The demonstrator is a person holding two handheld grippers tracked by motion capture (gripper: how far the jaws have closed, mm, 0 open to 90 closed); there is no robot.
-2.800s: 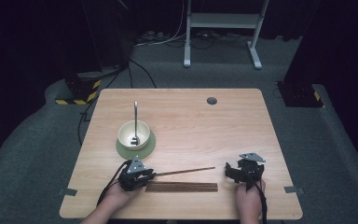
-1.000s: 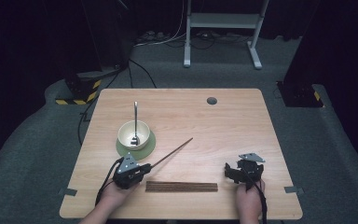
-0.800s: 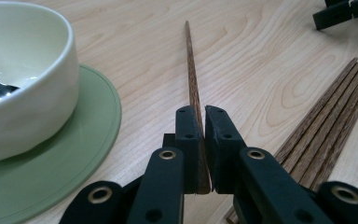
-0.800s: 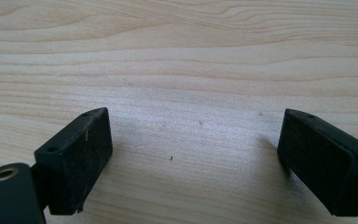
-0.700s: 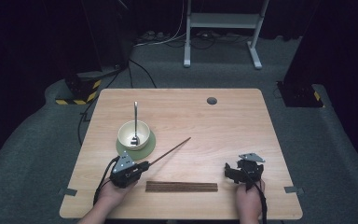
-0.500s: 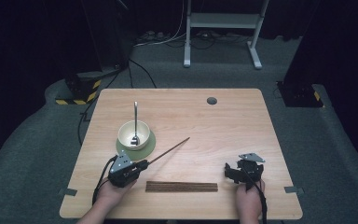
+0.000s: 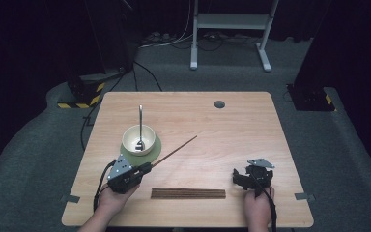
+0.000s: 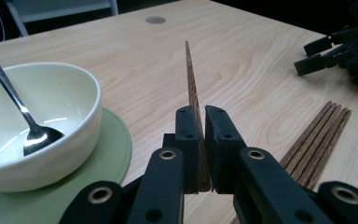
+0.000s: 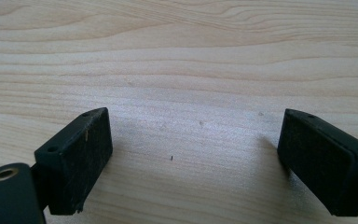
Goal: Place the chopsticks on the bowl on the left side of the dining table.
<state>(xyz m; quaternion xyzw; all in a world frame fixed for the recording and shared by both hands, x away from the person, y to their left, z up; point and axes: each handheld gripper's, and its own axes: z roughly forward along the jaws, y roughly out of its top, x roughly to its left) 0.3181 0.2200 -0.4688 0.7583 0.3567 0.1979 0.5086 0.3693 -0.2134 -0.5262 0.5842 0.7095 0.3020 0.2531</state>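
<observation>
Left gripper clenched on thin dark wooden chopstick at butt end; long free length beyond fingertips: light, stiff, prone to pivot. Right gripper released, empty.

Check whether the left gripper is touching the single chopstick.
Touching. The left gripper view shows the left gripper with both black pads pressed flat against the chopstick, no gap on either side.

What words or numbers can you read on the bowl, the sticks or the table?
None: no words or numbers can be read.
The bowl, its green mat, the spoon, the held chopstick, the chopstick bundle and the table are plain.
The yellow-black striped tape on the floor carries no letters.
</observation>
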